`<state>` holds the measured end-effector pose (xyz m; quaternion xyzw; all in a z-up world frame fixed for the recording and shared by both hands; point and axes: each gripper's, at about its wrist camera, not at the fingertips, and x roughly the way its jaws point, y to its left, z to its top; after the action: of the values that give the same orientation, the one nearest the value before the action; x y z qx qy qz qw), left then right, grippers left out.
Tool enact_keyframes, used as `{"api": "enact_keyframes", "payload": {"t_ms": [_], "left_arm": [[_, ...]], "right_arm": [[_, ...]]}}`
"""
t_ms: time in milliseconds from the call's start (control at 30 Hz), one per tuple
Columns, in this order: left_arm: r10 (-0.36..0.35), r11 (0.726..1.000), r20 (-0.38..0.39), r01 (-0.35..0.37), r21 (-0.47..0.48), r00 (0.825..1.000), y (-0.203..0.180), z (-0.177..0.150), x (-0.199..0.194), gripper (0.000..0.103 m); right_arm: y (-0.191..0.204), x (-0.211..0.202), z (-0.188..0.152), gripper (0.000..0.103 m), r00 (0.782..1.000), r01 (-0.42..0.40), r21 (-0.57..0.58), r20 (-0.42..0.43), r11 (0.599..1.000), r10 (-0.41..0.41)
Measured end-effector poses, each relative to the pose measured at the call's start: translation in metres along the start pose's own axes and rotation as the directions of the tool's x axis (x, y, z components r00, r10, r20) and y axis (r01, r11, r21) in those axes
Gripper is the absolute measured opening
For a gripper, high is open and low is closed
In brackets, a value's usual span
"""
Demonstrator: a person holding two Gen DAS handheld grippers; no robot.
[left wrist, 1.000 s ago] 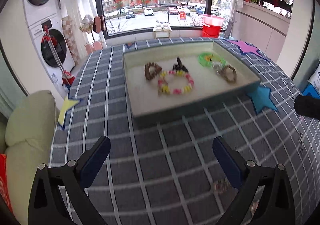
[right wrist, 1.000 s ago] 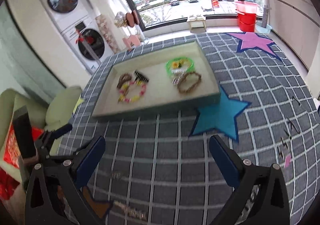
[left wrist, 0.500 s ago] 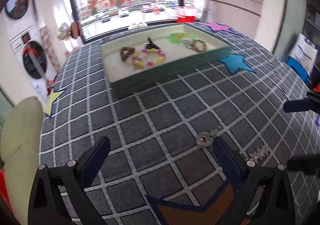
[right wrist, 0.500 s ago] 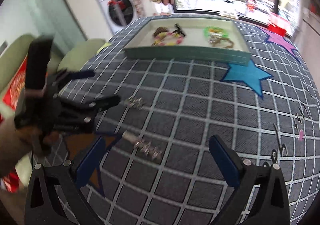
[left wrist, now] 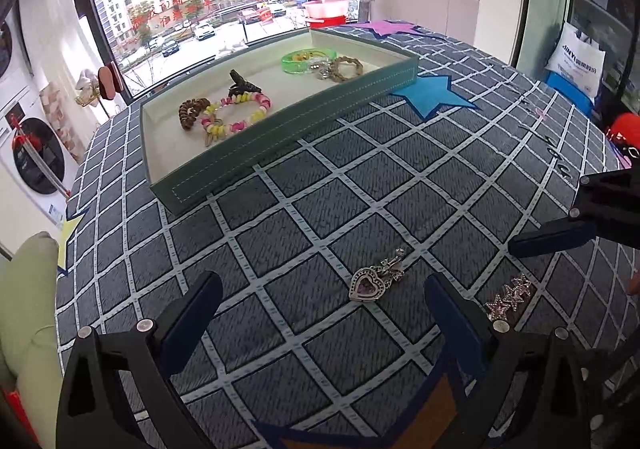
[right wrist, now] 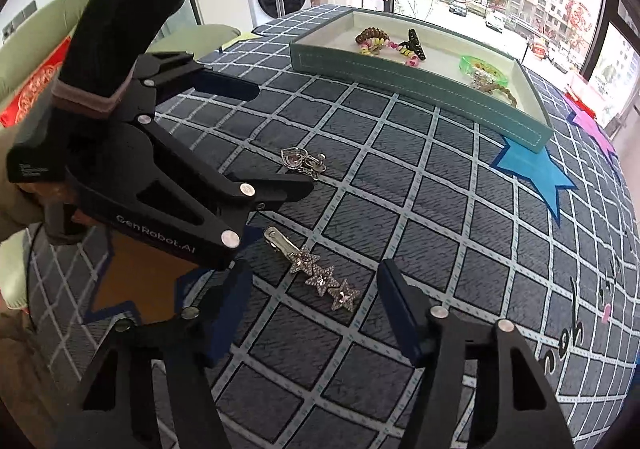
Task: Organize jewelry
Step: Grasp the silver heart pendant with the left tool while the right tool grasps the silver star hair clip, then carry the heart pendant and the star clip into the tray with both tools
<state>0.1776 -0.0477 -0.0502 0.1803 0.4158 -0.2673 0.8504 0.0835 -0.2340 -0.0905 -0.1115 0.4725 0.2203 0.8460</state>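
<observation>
A silver heart pendant (left wrist: 376, 279) lies on the checked cloth between my open left gripper's (left wrist: 320, 313) fingers, slightly ahead of them; it also shows in the right wrist view (right wrist: 302, 161). A silver star hair clip (right wrist: 320, 276) lies between my open right gripper's (right wrist: 316, 309) fingers and shows in the left wrist view (left wrist: 506, 295). The green tray (left wrist: 280, 137) at the far side holds a bead bracelet (left wrist: 236, 115), a brown coil tie (left wrist: 192, 111), a black claw clip (left wrist: 240, 83), a green bangle (left wrist: 306, 59) and a braided bracelet (left wrist: 346, 67). Both grippers are empty.
The left gripper (right wrist: 280, 141) fills the left of the right wrist view, close to the star clip. A blue felt star (left wrist: 434, 99) lies by the tray's near right corner. Small hair pins (right wrist: 576, 329) lie at the table's right edge. A green cushion (left wrist: 28, 309) sits left.
Both grippers have dropped low and swung toward the near table area. The pendant and star clip now lie between the fingers, and the tray has receded.
</observation>
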Motion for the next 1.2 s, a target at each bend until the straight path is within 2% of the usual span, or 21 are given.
{"api": "enact_keyframes", "payload": {"t_ms": [33, 100, 167, 200, 433, 467, 500, 567, 633, 967, 1200], "left_arm": [[0.005, 1.0, -0.012, -0.005, -0.002, 1.0, 0.0, 0.0, 0.003, 0.099], [-0.005, 1.0, -0.011, 0.005, -0.02, 1.0, 0.002, 0.001, 0.004, 0.099], [-0.016, 0.999, -0.011, 0.015, -0.032, 1.0, 0.003, 0.002, 0.004, 0.089], [-0.022, 0.999, -0.011, 0.022, -0.034, 1.0, 0.003, 0.003, 0.004, 0.087], [-0.083, 0.996, -0.013, 0.083, -0.023, 0.996, -0.005, 0.004, 0.001, 0.052], [-0.092, 0.995, -0.016, 0.091, -0.027, 0.996, -0.006, 0.004, 0.001, 0.05], [-0.089, 0.996, -0.019, 0.088, -0.027, 0.996, -0.007, 0.005, 0.001, 0.05], [-0.099, 0.995, -0.02, 0.099, -0.032, 0.995, -0.008, 0.004, 0.0, 0.036], [-0.095, 0.995, -0.022, 0.094, -0.043, 0.995, -0.007, 0.003, 0.0, 0.032], [-0.074, 0.987, -0.001, 0.073, -0.144, 0.997, -0.001, -0.003, -0.007, 0.032], [-0.094, 0.963, 0.031, 0.099, -0.251, 0.995, 0.008, -0.006, -0.018, 0.032]], "right_arm": [[0.001, 0.001, 0.0, 0.065, 1.0, -0.001, -0.008, 0.001, 1.0, 0.001], [0.007, 0.003, 0.001, 0.065, 1.0, 0.007, -0.034, 0.004, 0.999, -0.007], [0.01, 0.004, 0.002, 0.064, 1.0, 0.012, -0.049, 0.01, 0.999, -0.012], [0.012, 0.004, 0.002, 0.061, 1.0, 0.009, -0.047, 0.013, 0.999, -0.008], [0.019, 0.004, 0.003, 0.034, 1.0, 0.018, -0.036, 0.016, 0.999, -0.018], [0.019, 0.003, 0.003, 0.033, 1.0, 0.022, -0.031, 0.014, 0.999, -0.022], [0.019, 0.003, 0.003, 0.024, 1.0, 0.025, -0.026, 0.015, 0.999, -0.024], [0.018, 0.003, 0.003, 0.025, 1.0, 0.025, -0.011, 0.014, 1.0, -0.025], [0.016, 0.002, 0.002, 0.025, 1.0, 0.023, 0.011, 0.013, 1.0, -0.023], [-0.005, -0.007, -0.001, 0.025, 1.0, 0.002, 0.147, 0.014, 0.989, -0.004], [-0.024, -0.011, -0.006, 0.025, 1.0, -0.029, 0.257, 0.017, 0.966, 0.026]]}}
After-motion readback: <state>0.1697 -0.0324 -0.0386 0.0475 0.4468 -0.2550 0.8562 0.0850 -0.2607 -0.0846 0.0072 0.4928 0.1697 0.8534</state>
